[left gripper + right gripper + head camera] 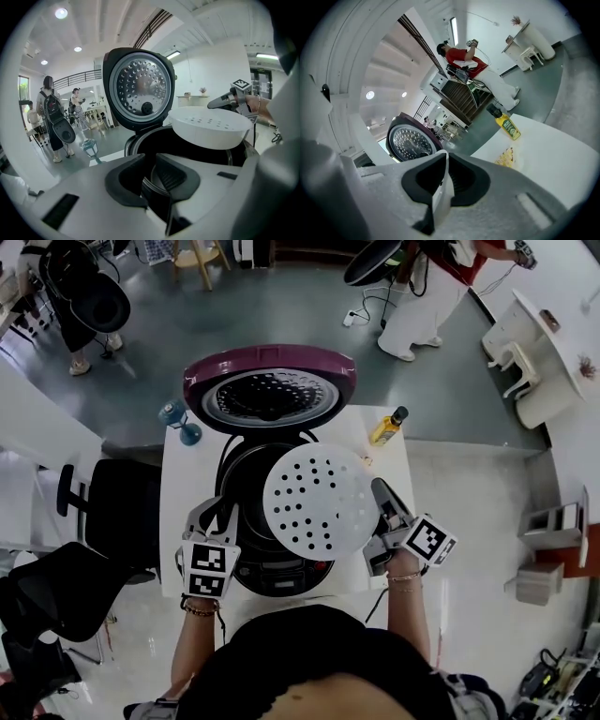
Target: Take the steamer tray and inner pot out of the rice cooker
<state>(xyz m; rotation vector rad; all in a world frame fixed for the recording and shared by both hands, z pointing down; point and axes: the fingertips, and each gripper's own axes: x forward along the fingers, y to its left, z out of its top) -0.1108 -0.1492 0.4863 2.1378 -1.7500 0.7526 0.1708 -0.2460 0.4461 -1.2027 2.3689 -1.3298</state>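
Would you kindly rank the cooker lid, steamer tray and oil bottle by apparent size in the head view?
1. Cooker lid, largest.
2. Steamer tray, close behind, though it is held up nearer the camera.
3. Oil bottle, clearly smallest.

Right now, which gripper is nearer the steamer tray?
Right. The right gripper pinches the steamer tray by its edge, holding it above the rice cooker. The left gripper grips the pot rim, beside and below the tray.
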